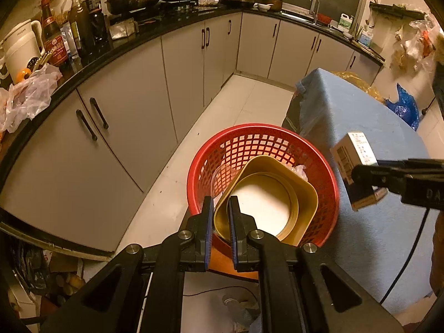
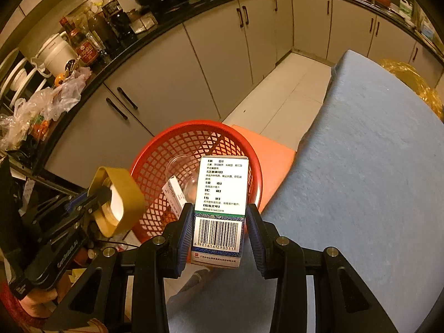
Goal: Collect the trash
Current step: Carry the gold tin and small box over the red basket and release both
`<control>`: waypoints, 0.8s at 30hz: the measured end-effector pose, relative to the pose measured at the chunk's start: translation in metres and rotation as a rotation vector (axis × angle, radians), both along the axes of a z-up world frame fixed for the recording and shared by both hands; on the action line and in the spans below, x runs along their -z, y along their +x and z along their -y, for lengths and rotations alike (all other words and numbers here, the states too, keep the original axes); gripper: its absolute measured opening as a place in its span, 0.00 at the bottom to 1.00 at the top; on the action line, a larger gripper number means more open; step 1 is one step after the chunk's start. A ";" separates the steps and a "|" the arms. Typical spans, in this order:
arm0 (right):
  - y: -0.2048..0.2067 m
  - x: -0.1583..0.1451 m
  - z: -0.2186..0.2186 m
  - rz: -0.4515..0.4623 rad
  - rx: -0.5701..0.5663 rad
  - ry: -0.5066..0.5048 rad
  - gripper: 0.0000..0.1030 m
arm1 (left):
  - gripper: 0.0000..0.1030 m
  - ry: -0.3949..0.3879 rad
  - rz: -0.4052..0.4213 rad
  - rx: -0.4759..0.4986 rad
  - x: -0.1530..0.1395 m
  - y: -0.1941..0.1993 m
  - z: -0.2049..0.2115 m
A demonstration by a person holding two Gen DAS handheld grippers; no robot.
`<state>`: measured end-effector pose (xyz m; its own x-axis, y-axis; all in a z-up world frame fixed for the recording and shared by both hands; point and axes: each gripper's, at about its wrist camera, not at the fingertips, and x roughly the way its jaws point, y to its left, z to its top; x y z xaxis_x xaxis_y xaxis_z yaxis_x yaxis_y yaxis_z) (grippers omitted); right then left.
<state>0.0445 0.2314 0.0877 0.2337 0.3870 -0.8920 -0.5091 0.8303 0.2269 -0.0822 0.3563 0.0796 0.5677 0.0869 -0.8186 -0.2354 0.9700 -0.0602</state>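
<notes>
A red mesh basket (image 1: 249, 141) (image 2: 177, 141) stands on an orange stool beside the blue-covered table. My left gripper (image 1: 221, 208) is shut on the rim of a yellow square container (image 1: 302, 191) (image 2: 130, 191) and holds it over the basket's near edge. My right gripper (image 2: 219, 216) is shut on a white medicine box with a barcode (image 2: 220, 194) (image 1: 352, 152) and holds it just above the basket's right side. A clear plastic cup (image 2: 180, 166) and a small white box (image 2: 174, 191) lie inside the basket.
The blue table (image 2: 374, 166) fills the right side. An orange stool top (image 2: 269, 149) shows under the basket. White cabinets (image 1: 125, 116) and a dark counter with bottles, pans and plastic bags curve along the left and back. A yellow bag (image 2: 416, 88) lies at the table's far end.
</notes>
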 end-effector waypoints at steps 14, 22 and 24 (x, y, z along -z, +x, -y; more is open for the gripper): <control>0.019 0.016 -0.019 -0.027 -0.048 -0.007 0.40 | 0.10 0.003 -0.019 0.009 0.010 0.014 -0.008; 0.021 0.019 -0.022 -0.041 -0.047 -0.005 0.40 | 0.10 0.003 -0.030 0.023 0.014 0.020 -0.008; 0.022 0.021 -0.022 -0.046 -0.043 -0.004 0.40 | 0.10 0.004 -0.031 0.028 0.015 0.022 -0.007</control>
<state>0.0668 0.2532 0.0670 0.1760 0.3925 -0.9027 -0.5331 0.8090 0.2478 -0.0604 0.3631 0.0649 0.5444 0.0748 -0.8355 -0.2093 0.9766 -0.0490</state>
